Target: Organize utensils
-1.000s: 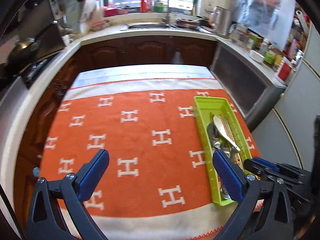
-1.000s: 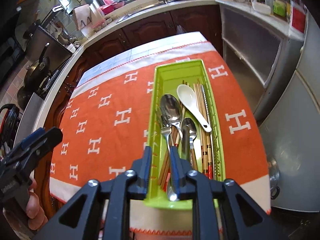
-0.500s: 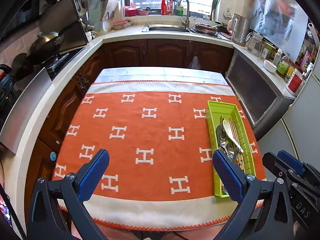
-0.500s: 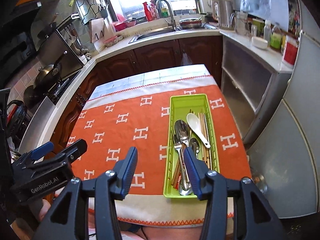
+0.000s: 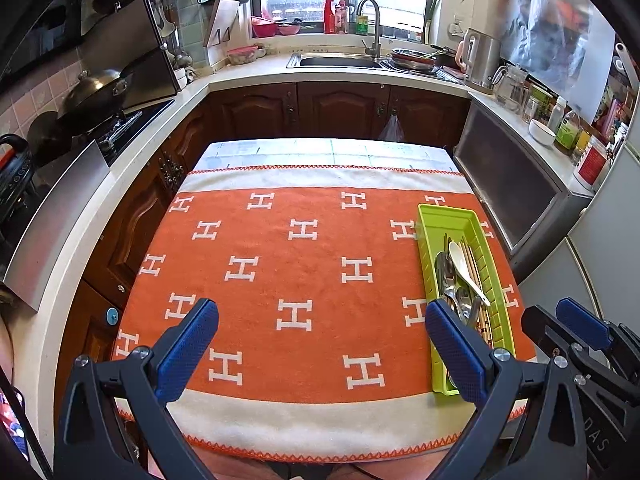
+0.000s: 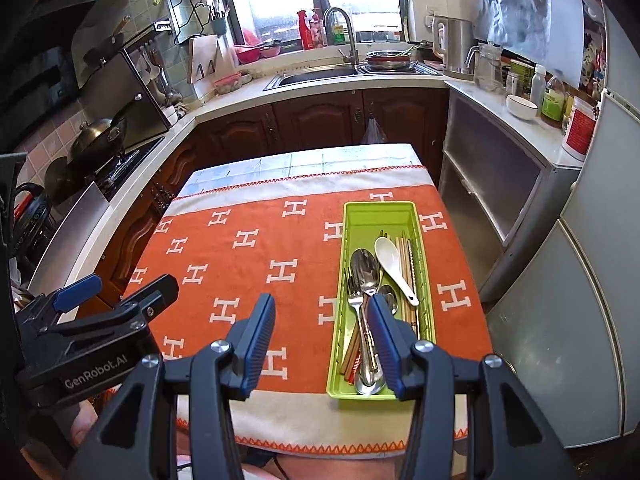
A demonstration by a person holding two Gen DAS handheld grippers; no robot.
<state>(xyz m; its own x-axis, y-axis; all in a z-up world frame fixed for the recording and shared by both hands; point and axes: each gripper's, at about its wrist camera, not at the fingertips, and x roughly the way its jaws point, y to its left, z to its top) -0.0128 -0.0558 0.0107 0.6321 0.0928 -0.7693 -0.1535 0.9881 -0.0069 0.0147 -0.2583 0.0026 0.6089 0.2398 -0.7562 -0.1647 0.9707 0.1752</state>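
Both grippers, left [image 5: 322,346] and right [image 6: 322,344], hang wide and empty. In the tray [image 6: 425,312], slick steel spoons [image 6: 365,266] look best pinched mid-handle; the white spoon [image 6: 390,258] seems breakable.

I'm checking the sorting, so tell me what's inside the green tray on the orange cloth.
The green tray holds a white ceramic spoon, metal spoons, a fork and wooden chopsticks. Its far end is bare. The right gripper's finger covers part of the near end, so the handles there are partly hidden.
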